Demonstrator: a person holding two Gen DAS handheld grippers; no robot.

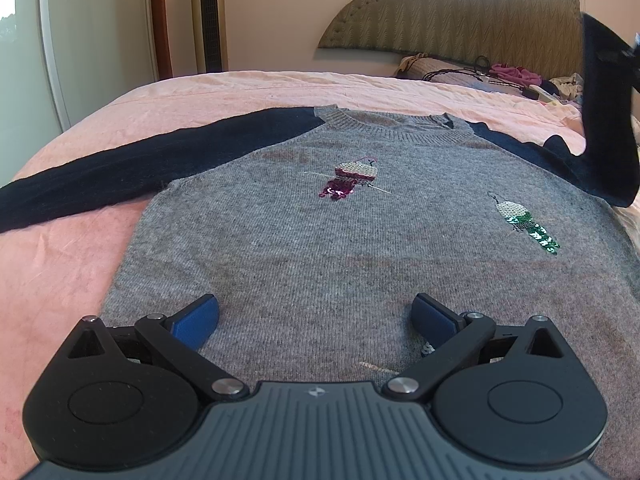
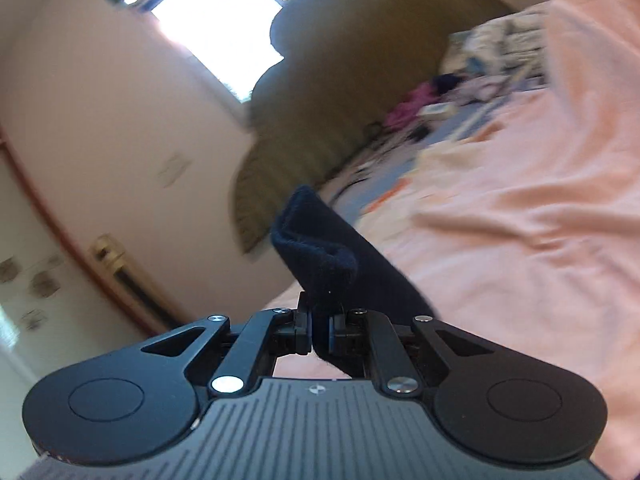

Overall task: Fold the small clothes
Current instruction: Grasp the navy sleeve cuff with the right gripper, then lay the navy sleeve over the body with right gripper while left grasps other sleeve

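Left hand-held gripper (image 1: 316,320): spread, hovering over lower body of sweater (image 1: 320,240) (grey fine knit, sequin birds), flat on pink bed (image 1: 72,248). Right hand-held gripper (image 2: 319,330): pinched on navy sleeve cuff (image 2: 320,248), lifted. Step: sleeve fold. Next: carry cuff across chest, lay flat.

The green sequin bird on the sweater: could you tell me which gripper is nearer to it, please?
Left. The left gripper hovers open over the sweater's hem, below the green sequin bird. The right gripper is off the sweater's side, lifting the dark sleeve.
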